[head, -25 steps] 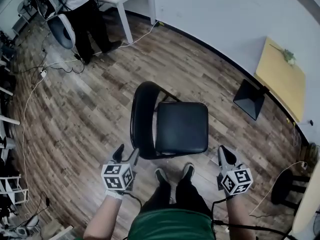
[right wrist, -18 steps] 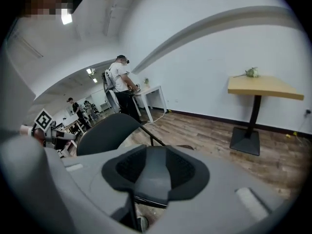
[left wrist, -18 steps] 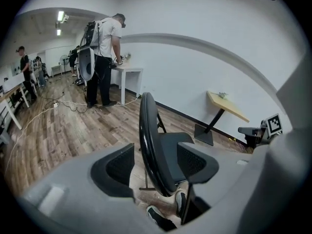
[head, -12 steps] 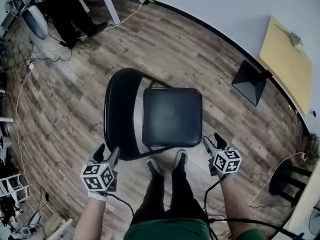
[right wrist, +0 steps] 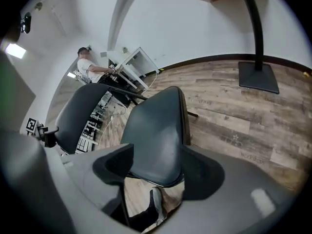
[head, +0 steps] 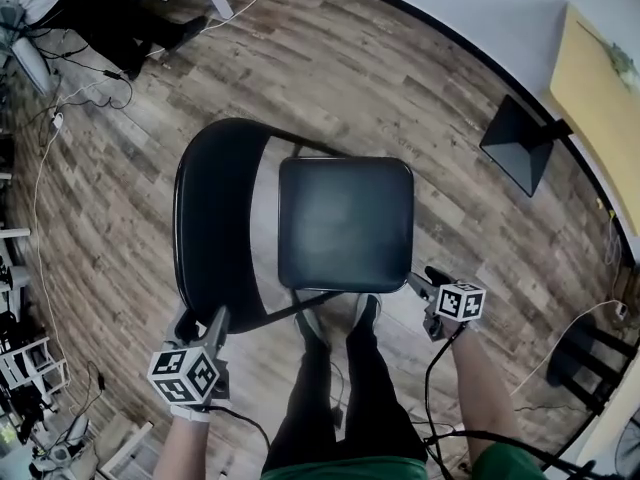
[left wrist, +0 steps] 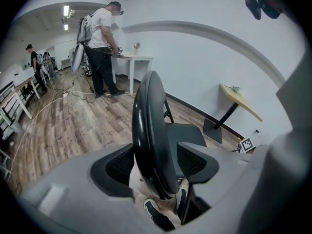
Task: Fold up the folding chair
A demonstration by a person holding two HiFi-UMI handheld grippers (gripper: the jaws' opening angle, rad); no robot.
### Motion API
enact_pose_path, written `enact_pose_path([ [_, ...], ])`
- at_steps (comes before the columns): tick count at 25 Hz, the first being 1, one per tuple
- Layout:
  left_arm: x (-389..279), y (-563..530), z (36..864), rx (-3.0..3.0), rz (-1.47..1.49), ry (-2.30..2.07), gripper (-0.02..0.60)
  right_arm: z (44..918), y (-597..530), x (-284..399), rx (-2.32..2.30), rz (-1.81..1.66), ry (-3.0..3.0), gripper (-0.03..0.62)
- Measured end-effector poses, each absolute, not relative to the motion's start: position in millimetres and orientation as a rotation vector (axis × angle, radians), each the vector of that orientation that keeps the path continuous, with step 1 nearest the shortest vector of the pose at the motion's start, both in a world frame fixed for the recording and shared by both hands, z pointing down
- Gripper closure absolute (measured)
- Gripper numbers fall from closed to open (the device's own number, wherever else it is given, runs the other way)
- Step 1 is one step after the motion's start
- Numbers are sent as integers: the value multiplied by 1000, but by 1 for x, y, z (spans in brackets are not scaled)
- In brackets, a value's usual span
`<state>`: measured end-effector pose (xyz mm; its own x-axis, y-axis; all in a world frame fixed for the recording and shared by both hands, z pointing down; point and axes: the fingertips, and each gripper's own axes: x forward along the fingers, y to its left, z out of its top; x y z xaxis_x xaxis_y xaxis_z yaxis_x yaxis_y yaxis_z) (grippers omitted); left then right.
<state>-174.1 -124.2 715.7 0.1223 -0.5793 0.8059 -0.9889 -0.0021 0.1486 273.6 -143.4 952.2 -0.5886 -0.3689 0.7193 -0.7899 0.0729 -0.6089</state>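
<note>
Wood plank floor [head: 120, 218], with the folding chair [head: 300, 298] standing unfolded on it just in front of our feet. At left, the left gripper [head: 200, 318] has its jaws spread wide either side of the backrest [head: 215, 228] rim, not clamped that we can see. At right, the right gripper [head: 425, 280] jaws have just been opening and now stand wide, with the near edge of the seat [head: 345, 223] in the gap, ungripped.

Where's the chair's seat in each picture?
Head view: seat in the middle, right of the backrest.
Left gripper view: seat right of centre, partly behind the backrest.
Right gripper view: seat at centre, backrest to its left.
Shared landmark: the black table base by the wall.
</note>
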Motion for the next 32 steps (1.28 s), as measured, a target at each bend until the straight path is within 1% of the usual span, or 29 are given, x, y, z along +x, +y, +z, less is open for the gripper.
enact_pose_path([
  [4,-172,-120,719,1652,706,-1553,299,990,-150,282,1141,1590,-1972,261],
  [7,-170,-119,719,1658,719,-1566,325,1013,-154,288,1095,1606,-1974,229],
  [9,-173,-120,720,1655,733,-1587,357,1026,-156,288,1049,1622,-1990,222],
  [13,-174,-122,720,1646,736,-1621,365,1052,-158,286,944,1678,-2013,221],
  [22,-171,-129,719,1616,750,-1643,368,1091,-149,256,717,1834,-2049,221],
  [27,-173,-127,723,1630,746,-1655,368,1097,-150,250,655,1906,-2071,221],
  [32,-173,-127,722,1633,743,-1668,368,1090,-151,243,632,2067,-2076,221],
])
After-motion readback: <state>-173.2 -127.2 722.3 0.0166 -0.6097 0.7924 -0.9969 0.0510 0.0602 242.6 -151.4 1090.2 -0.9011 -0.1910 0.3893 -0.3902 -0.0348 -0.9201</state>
